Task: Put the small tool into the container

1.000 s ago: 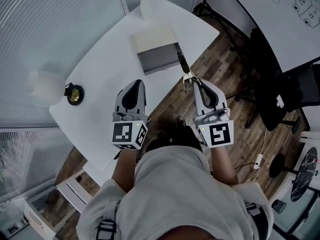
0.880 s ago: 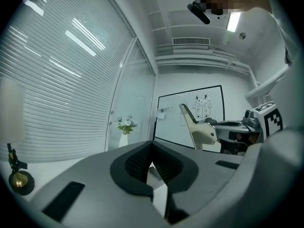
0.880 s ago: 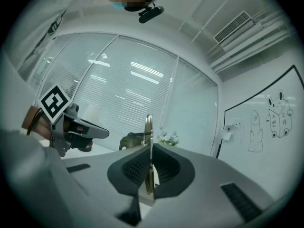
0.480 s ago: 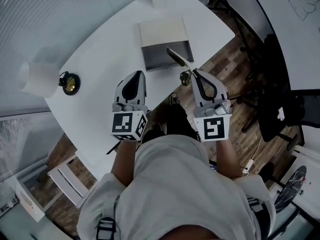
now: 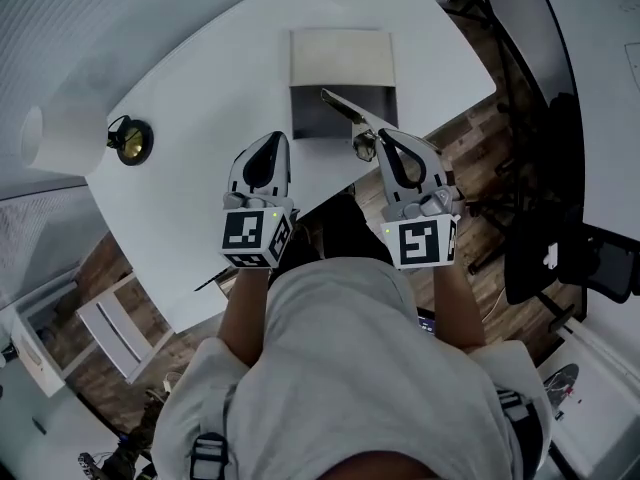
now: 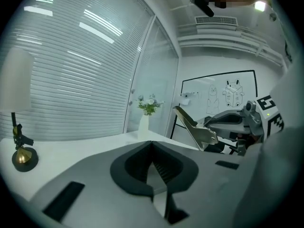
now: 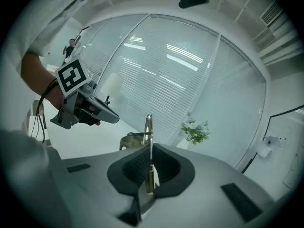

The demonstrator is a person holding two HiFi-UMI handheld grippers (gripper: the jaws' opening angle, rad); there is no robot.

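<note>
The container (image 5: 308, 120) is a grey box with its pale lid (image 5: 340, 56) folded back, standing on the white table (image 5: 200, 78). My right gripper (image 5: 368, 148) is shut on the small metal tool (image 5: 346, 112), which sticks out toward the box with its tip over the dark opening. In the right gripper view the tool (image 7: 148, 126) stands upright between the shut jaws of the right gripper (image 7: 150, 151). My left gripper (image 5: 274, 144) hovers over the table just left of the box, shut and holding nothing. The left gripper view shows the tool (image 6: 199, 129) to the right of the left gripper (image 6: 152, 145).
A white cylinder lamp (image 5: 58, 138) and a small brass ornament (image 5: 130, 141) stand at the table's left. A vase of flowers (image 6: 148, 109) is at the far end. A black office chair (image 5: 560, 238) stands on the wood floor to the right, white shelves (image 5: 110, 323) at lower left.
My right gripper has carried the tool left and forward, from beside the box to over its opening. The left gripper has held its place by the box.
</note>
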